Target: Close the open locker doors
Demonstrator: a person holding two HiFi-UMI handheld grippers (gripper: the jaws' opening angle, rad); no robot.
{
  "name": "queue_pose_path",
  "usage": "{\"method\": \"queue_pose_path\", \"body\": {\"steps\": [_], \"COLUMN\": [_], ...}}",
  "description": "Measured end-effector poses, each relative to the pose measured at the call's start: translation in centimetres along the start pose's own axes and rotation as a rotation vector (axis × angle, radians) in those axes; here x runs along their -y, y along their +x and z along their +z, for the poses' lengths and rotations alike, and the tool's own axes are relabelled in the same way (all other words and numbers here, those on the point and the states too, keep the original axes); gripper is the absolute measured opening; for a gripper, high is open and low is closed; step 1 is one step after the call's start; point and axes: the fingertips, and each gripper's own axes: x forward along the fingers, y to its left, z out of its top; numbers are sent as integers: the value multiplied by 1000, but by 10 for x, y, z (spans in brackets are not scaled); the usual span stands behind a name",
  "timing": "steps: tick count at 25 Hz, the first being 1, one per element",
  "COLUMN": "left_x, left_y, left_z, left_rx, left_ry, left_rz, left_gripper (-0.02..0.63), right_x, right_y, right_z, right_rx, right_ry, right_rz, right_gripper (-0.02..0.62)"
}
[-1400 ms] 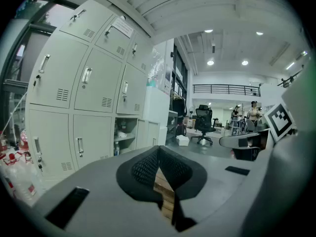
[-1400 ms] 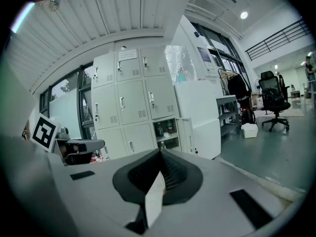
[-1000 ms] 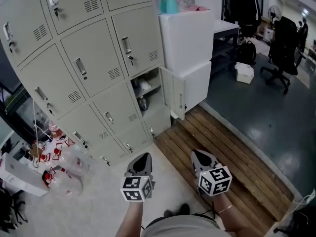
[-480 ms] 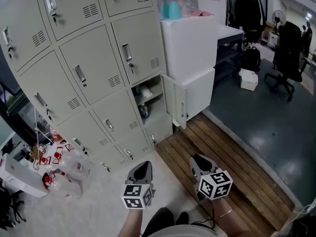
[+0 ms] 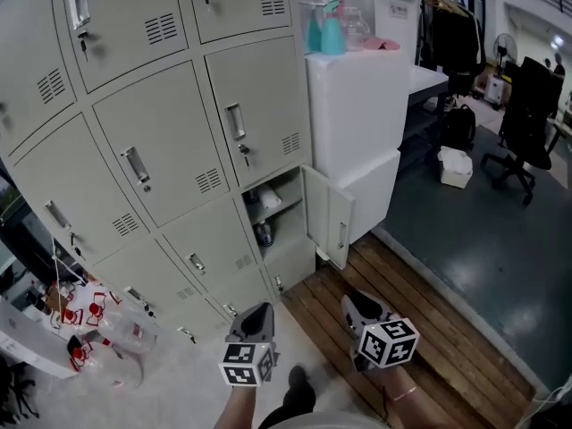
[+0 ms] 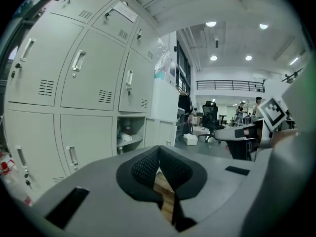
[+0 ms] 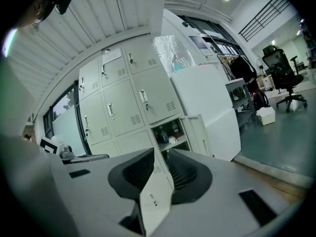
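Beige locker door (image 5: 327,214) ajar, wooden floor (image 5: 438,307) before it; left fingers (image 6: 143,167) clenched, right fingers (image 7: 136,172) parting, empty.

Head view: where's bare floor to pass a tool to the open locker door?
Free: the wooden planks between the lockers and the dark floor, right up to the open door; the dark floor itself, short of the white box and chair. Crowded: lower left, plastic bags by the lockers.
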Motion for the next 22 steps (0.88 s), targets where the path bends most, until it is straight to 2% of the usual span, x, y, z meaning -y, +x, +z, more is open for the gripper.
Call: {"method": "queue_pose_path", "body": {"steps": [9,15,22], "left_x": [-85,-118,-130], "left_y": [96,127,146], "left_z": [55,63,59], "left_rx": [37,39,24], "left_ry": [20,6,-9], "left_rz": [-53,-70,-75], "left_gripper": [21,21,21], "right_x": [26,49,80], "right_y": [112,140,153], "right_z": [56,77,90], "right_rx": [68,102,105], "right_ry": [-5,5,-7], "right_rz": [-95,-170,-221], "right_gripper": [86,84,84]}}
